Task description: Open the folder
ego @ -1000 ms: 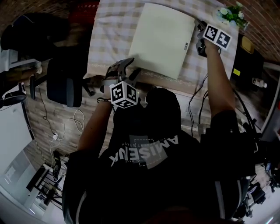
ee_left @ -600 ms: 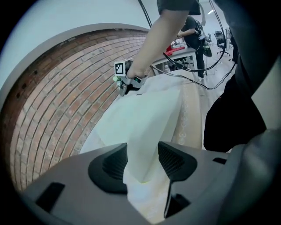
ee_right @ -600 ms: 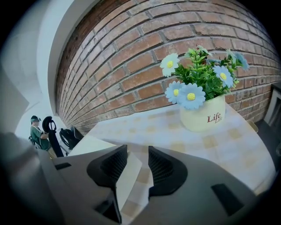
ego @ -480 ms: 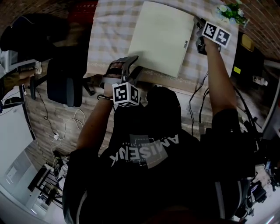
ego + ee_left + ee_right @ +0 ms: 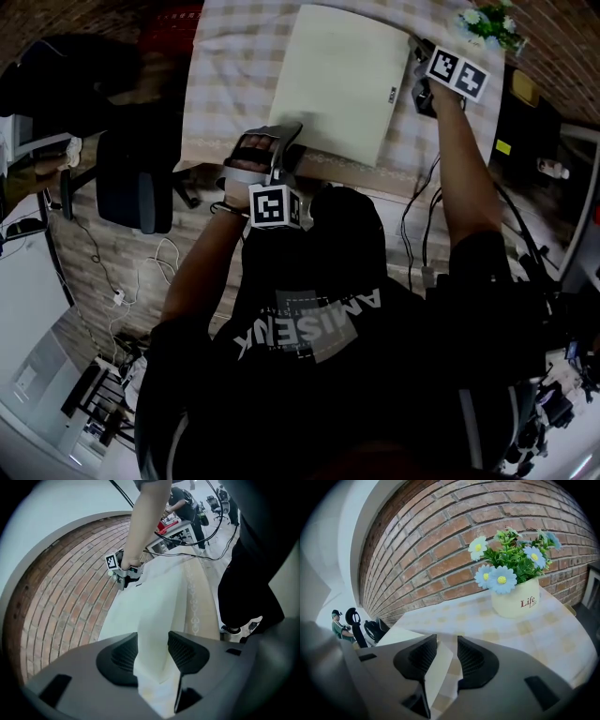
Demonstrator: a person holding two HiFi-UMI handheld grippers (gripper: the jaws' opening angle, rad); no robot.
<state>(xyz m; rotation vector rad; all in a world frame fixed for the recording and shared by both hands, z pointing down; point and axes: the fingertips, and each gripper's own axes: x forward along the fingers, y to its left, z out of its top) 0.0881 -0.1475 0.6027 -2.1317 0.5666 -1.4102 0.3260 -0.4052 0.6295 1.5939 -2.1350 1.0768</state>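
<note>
Folder (image 5: pixel 342 80) corner in grip of left hand-held gripper (image 5: pixel 153 649)

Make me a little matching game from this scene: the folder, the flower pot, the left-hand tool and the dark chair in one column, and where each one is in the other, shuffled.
1. folder
2. flower pot
3. left gripper
4. dark chair

A. on the floor, at the left
B. in front of the brick wall
C. flat on the checked tablecloth
D. jaws closed on the folder's near-left corner

Pairs: 1-C, 2-B, 3-D, 4-A.
</note>
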